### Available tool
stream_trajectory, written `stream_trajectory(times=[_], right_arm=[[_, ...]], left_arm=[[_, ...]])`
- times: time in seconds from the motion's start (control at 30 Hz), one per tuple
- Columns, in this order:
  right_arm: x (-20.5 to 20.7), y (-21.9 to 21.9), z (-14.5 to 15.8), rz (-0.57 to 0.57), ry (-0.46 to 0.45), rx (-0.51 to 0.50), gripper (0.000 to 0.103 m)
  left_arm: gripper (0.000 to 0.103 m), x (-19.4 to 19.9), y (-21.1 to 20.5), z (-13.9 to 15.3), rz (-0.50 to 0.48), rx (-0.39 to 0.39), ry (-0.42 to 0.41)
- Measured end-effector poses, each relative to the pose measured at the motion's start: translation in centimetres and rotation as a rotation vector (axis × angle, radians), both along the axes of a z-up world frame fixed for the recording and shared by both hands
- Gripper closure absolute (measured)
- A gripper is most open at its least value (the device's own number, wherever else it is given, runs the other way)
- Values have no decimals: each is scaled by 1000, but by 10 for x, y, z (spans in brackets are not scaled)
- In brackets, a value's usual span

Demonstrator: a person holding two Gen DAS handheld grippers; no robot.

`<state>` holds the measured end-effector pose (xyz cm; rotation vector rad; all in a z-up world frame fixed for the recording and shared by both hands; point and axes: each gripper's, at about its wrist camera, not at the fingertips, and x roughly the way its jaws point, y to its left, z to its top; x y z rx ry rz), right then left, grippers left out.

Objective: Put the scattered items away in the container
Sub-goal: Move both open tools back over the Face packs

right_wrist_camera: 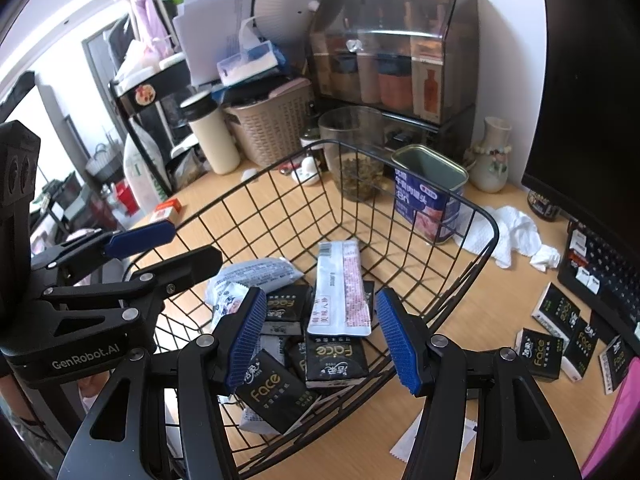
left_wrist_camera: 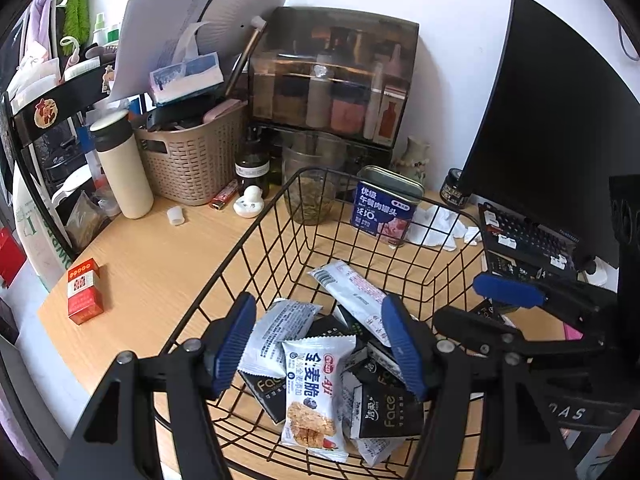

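Hovering side by side over the basket on the table: left tongs and right tongs, both gaping halfway, gripping nothing. Packets lying piled in the basket directly beneath; black packs sitting outside, right of the right tongs.

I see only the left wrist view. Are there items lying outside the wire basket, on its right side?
Observer: Yes. Several black Face packs lie on the desk right of the wire basket, near the keyboard.
Operator: Does the right claw hold anything?
Observer: No. The right claw is open, with nothing between its pads.
Operator: Anything else outside?
Observer: Something flat and white lies by the basket's near rim, partly hidden behind the claw.
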<state>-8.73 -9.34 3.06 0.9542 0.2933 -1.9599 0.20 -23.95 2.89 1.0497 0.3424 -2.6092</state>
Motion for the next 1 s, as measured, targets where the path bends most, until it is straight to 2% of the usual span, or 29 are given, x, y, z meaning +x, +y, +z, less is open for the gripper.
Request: stream_trajectory(times=[0.13,0.23,0.3,0.37,0.4,0.53,0.63,0.77,0.83,0.93,1.0], right_arm=[[-2,5,6,-3,0,-1,44],[-7,26,23,-25,13,-30,44],[-15,54,33,-81,29,-57,43],[-24,82,35,-133,39,-66,35],[-28,98,34,-161,45,-65,33],[-44,157,15,-273,34,-7,32],[-49,195,1,-299,-20,3,32],[-50,236,-9,-345,-8,11,31],[-56,251,-21,-356,-38,24,25],[-66,267,-42,-356,-96,34,23],[-74,275,-56,-368,-113,42,23]], left_arm=[[26,3,0,6,-4,8,18],[20,8,5,14,-13,66,72],[13,8,16,16,-48,101,103],[13,5,34,17,-95,107,108],[13,2,44,18,-117,104,107],[12,-11,95,15,-218,87,96],[12,-27,141,8,-327,30,48],[12,-46,200,-5,-403,-89,-1],[12,-57,223,-17,-445,-127,-33],[12,-76,238,-36,-462,-172,-85],[12,-89,238,-48,-453,-161,-119]])
